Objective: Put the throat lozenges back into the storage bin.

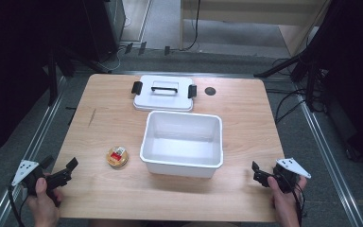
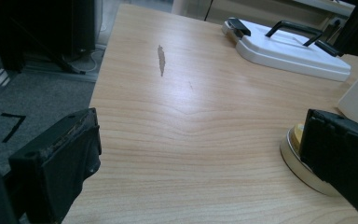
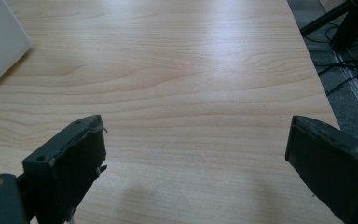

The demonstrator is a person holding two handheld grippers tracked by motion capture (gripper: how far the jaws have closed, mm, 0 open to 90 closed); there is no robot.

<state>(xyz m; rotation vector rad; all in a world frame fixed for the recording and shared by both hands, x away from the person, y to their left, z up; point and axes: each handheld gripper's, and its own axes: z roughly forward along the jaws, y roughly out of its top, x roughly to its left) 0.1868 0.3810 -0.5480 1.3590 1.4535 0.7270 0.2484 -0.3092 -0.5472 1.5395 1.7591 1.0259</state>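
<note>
Wooden table (image 1: 104,118), white bin (image 1: 182,142) at centre, its lid (image 1: 163,93) flat just behind it. Small round tin (image 1: 117,157) sits left of the bin, near the left gripper (image 1: 66,170), jaws spread, empty. Right gripper (image 1: 260,174) at the table's front right corner, jaws spread, empty.

A wooden table (image 1: 104,118) bears a dark streak (image 1: 92,117) near its left edge and a black round hole (image 1: 210,91) at the back. Grey floor (image 1: 246,52) lies beyond, crossed by cables (image 1: 288,106).
</note>
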